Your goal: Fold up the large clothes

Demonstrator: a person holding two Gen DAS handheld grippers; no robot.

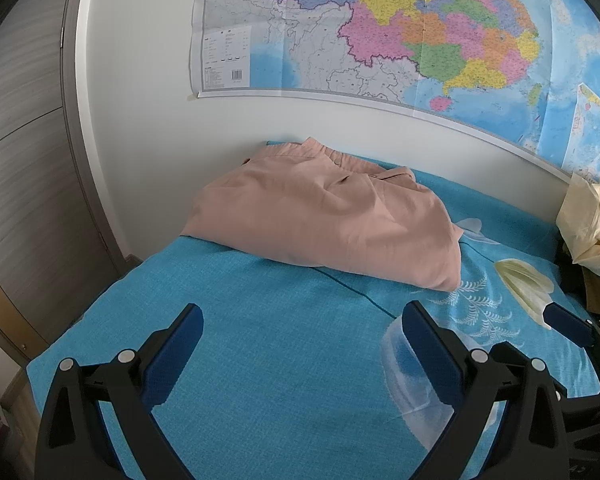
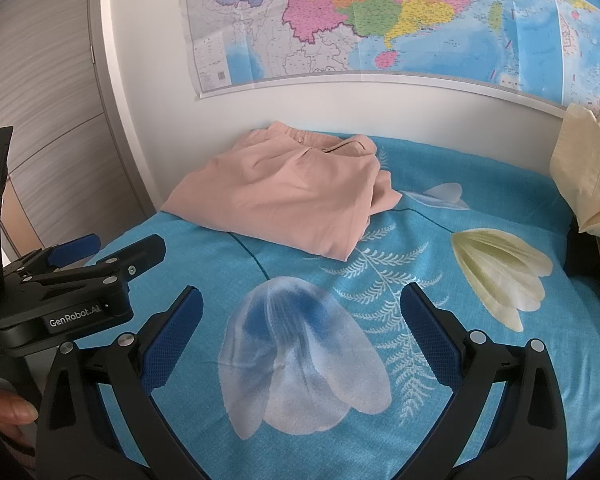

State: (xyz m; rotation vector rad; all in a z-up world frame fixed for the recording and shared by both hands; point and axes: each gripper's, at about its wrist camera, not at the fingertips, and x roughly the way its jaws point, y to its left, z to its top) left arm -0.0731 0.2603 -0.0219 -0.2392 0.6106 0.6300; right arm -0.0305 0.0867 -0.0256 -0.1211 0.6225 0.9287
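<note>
A folded pink garment lies at the far left of the blue flowered bedsheet, against the white wall. My left gripper hovers open over the sheet, short of the garment, nothing between its fingers. My right gripper is open too, above a printed white flower, well short of the garment. In the right wrist view the left gripper appears at the left edge, held by a hand. The right gripper's blue pad shows at the right edge of the left wrist view.
A cream garment is heaped at the bed's far right, with something darker under it. A large map hangs on the wall behind. A grey wardrobe stands left of the bed.
</note>
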